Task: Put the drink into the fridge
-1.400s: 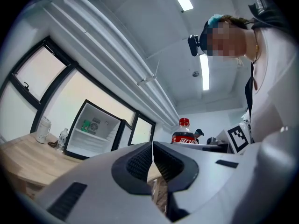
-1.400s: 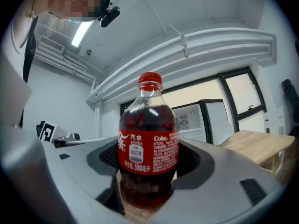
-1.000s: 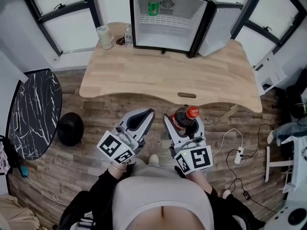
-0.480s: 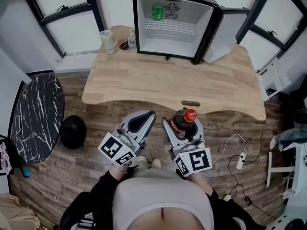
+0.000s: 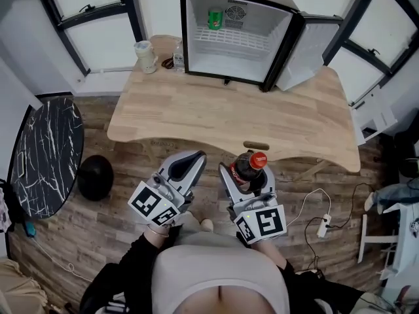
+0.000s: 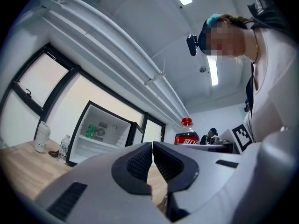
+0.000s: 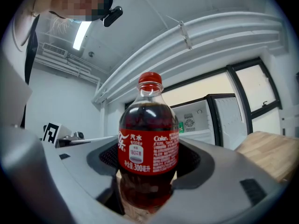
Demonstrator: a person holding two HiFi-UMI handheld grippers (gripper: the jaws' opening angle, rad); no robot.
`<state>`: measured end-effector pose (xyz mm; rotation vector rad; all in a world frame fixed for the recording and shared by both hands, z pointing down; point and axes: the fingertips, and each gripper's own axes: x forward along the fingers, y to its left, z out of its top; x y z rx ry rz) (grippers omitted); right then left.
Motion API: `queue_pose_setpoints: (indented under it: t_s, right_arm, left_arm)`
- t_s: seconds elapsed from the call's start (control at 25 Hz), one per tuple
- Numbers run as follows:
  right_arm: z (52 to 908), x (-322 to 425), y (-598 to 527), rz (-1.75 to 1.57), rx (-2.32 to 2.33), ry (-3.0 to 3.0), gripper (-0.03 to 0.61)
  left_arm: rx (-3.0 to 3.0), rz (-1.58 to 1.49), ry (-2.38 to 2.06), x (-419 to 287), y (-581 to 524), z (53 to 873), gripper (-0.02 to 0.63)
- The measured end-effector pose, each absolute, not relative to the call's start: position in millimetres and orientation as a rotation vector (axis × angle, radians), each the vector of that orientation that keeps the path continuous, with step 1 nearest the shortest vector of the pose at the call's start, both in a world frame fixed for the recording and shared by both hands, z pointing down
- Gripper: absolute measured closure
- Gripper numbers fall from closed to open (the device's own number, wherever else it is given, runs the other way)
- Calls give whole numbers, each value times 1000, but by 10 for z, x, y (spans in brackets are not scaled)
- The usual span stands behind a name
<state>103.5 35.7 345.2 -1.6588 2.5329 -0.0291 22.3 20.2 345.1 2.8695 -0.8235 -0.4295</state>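
A small cola bottle [image 5: 249, 167] with a red cap and red label stands upright between the jaws of my right gripper [image 5: 247, 174], which is shut on it. In the right gripper view the cola bottle [image 7: 148, 155] fills the middle, clamped by my right gripper [image 7: 148, 164]. My left gripper [image 5: 188, 164] is shut with nothing in it; in its own view the left gripper [image 6: 152, 158] has its pads pressed together. The black mini fridge [image 5: 234, 8] stands open on the far side of the wooden table [image 5: 229, 113], with a green can [image 5: 215, 18] on its shelf.
The fridge door [image 5: 306, 48] swings out to the right over the table. A pale jar [image 5: 145, 55] and a small clear bottle [image 5: 177, 52] stand left of the fridge. A round black marble table [image 5: 42, 156] and a black ball [image 5: 95, 176] sit at the left; cables and a power strip [image 5: 322, 224] lie on the floor at the right.
Both grippers have drifted slightly left and toward the person, the cola bottle staying in the right one. The table and fridge sit a little differently in view as the head moved.
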Motion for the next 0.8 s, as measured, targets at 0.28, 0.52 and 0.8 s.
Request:
queue_pose_setpoints:
  t_s: [0.28,0.52,0.8]
  right_arm:
    - [3593,952,186,-100,-1607,2585,253]
    - [3584,916,-178,-76,-1609,2583,253]
    - [3567,940,-922,-48,-1654,2556,253]
  left_arm:
    - [2854,-411,-880,189,80,3522,603]
    - [2860,-441,-855,192,-292,3544,603]
    - [2907,-448,-803,227,-1057,3490,603]
